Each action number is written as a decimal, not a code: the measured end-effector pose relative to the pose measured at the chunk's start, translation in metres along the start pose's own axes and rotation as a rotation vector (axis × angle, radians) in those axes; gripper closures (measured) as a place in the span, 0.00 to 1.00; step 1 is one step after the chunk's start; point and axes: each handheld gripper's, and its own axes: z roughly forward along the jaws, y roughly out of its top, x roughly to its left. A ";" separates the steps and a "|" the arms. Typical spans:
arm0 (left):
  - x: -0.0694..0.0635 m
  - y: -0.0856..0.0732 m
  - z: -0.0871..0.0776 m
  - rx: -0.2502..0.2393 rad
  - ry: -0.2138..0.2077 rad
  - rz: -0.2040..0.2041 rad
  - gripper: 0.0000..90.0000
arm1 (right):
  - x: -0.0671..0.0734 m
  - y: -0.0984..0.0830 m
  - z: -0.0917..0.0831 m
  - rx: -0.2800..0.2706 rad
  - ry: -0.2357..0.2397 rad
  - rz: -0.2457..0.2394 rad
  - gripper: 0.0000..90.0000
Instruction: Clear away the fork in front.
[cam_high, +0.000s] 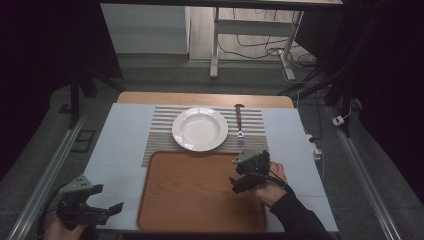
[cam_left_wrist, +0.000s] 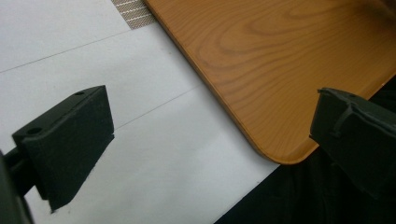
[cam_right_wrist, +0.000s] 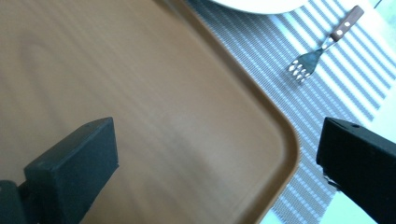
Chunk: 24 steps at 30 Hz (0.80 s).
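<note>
Over the wooden tray's far right corner, the right gripper hovers, jaws spread wide, empty. Fork lies beyond on the striped mat beside the plate; best approach squarely across its handle. Left gripper waits, jaws apart, near-left.

right claw: jaws wide apart, holding nothing | below: wooden tray, slightly blurred | beyond its corner: striped placemat | fork on mat | plate rim, probably, at top
</note>
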 end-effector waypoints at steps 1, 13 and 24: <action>0.000 0.000 0.000 0.000 0.000 0.000 0.00 | -0.002 0.001 0.002 0.001 -0.003 -0.007 0.00; 0.000 0.000 0.000 0.000 0.000 -0.003 0.00 | -0.021 0.016 0.021 0.033 -0.070 -0.051 0.00; 0.001 0.000 0.000 -0.001 -0.003 -0.006 0.00 | -0.043 0.032 0.044 0.064 -0.147 -0.113 0.00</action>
